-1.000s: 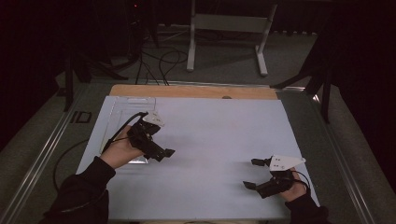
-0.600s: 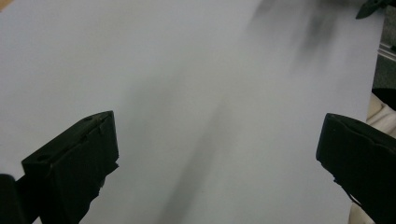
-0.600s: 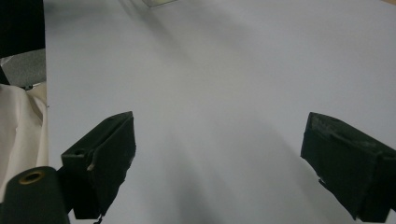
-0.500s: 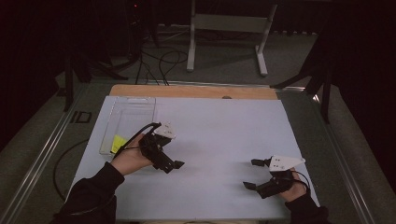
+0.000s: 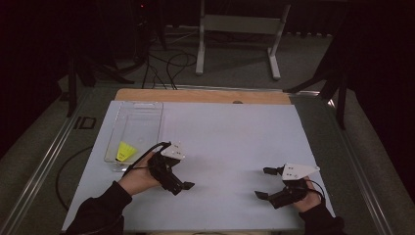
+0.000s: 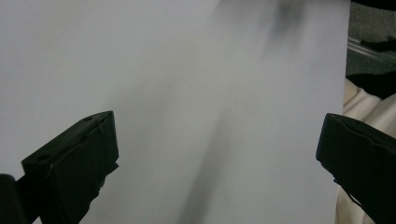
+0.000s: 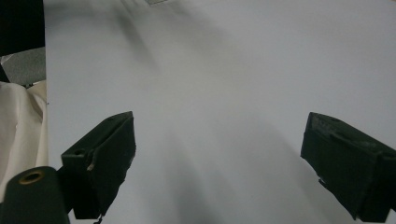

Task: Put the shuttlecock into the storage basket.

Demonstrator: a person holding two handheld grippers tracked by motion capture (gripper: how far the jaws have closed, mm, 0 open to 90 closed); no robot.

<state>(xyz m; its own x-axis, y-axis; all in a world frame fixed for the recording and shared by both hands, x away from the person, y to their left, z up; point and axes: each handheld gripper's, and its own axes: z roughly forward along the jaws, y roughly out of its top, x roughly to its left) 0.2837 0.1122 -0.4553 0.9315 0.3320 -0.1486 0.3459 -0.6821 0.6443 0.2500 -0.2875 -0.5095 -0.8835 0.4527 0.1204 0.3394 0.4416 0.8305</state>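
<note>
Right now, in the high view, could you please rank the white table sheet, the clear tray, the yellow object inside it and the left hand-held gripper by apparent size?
1. White table sheet
2. Clear tray
3. Left hand-held gripper
4. Yellow object in the tray's near end

The last two look fairly close; the gripper sits nearer the camera, so that order is unsure.

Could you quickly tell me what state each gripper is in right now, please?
Left gripper: open, holding nothing, over the white table sheet.
Right gripper: open, holding nothing, over the same sheet.
</note>
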